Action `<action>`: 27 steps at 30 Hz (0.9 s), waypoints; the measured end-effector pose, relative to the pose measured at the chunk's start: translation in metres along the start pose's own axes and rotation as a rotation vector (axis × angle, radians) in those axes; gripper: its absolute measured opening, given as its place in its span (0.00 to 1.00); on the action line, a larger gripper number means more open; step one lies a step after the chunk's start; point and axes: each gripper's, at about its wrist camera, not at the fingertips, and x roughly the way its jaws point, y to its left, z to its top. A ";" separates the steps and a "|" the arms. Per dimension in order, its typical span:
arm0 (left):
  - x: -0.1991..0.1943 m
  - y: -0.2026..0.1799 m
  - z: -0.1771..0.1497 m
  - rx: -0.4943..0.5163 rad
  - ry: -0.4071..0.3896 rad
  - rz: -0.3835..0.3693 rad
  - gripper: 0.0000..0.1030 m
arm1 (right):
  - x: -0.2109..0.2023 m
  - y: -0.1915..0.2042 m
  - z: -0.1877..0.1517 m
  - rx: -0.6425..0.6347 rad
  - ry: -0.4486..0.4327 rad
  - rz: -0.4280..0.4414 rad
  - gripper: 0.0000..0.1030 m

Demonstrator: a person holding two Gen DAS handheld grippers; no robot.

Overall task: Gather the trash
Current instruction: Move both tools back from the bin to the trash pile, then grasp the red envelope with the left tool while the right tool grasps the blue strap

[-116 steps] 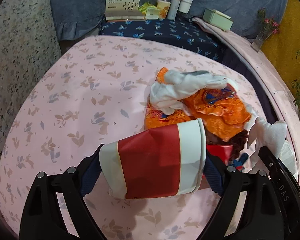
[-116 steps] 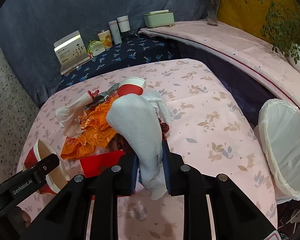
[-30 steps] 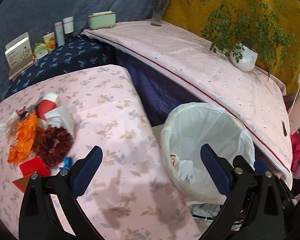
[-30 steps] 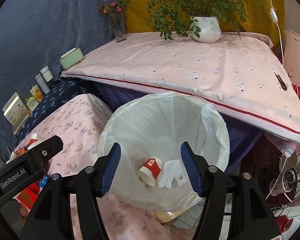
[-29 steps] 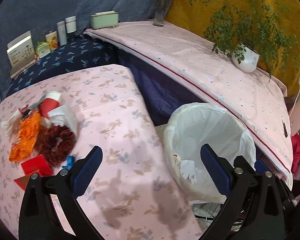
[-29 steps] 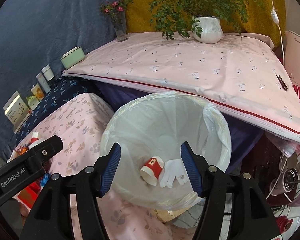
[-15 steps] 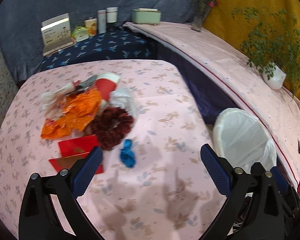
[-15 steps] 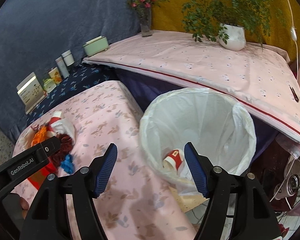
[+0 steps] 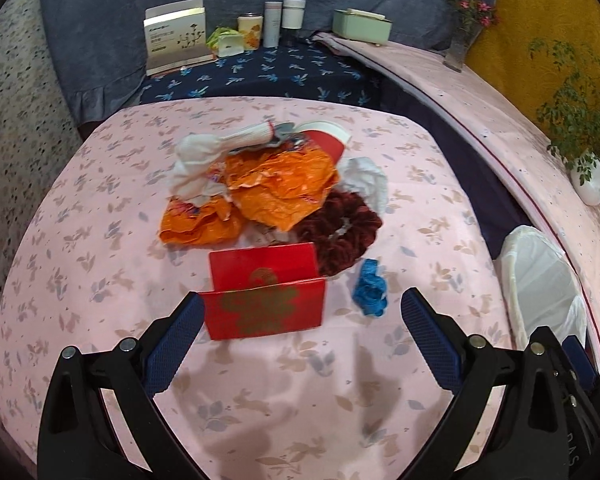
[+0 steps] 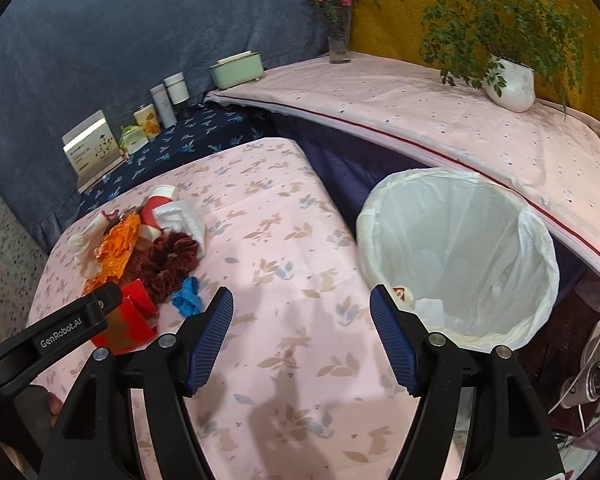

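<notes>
A trash pile lies on the pink floral table (image 9: 100, 240): a red folded card (image 9: 265, 296), orange wrappers (image 9: 276, 184), a dark red scrunchie (image 9: 340, 228), a blue scrap (image 9: 370, 288), white tissue (image 9: 196, 160) and a red paper cup (image 9: 326, 138). My left gripper (image 9: 300, 336) is open and empty, just in front of the red card. My right gripper (image 10: 302, 332) is open and empty over the table edge beside the white-lined bin (image 10: 456, 256), which holds a red cup (image 10: 402, 294) and white tissue (image 10: 430, 306). The pile also shows in the right wrist view (image 10: 148, 252).
The bin (image 9: 540, 280) stands at the table's right edge. A dark blue shelf (image 9: 268, 76) behind the table carries a box (image 9: 176, 36), tins and bottles. A long pink-covered counter (image 10: 460, 128) holds a potted plant (image 10: 508, 80), a flower vase (image 10: 338, 40) and a green box (image 10: 236, 68).
Both grippers dropped the cup and tissue into the bin and opened. The left gripper has swung back from the bin to the pile; the right has pulled back from above the bin.
</notes>
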 end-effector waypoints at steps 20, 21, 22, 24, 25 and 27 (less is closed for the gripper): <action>0.035 0.024 -0.009 -0.067 0.088 0.015 0.93 | 0.031 0.040 -0.007 -0.063 0.062 0.036 0.66; 0.037 0.023 -0.008 -0.063 0.091 0.017 0.93 | 0.032 0.040 -0.006 -0.062 0.064 0.037 0.66; 0.040 0.021 -0.007 -0.061 0.095 0.019 0.93 | 0.033 0.040 -0.006 -0.061 0.064 0.038 0.66; 0.045 0.021 -0.005 -0.061 0.103 0.025 0.93 | 0.037 0.040 -0.004 -0.060 0.067 0.038 0.66; 0.049 0.021 -0.005 -0.062 0.107 0.030 0.93 | 0.038 0.040 -0.003 -0.060 0.068 0.039 0.66; 0.054 0.022 -0.003 -0.065 0.118 0.038 0.93 | 0.041 0.042 -0.003 -0.061 0.071 0.039 0.66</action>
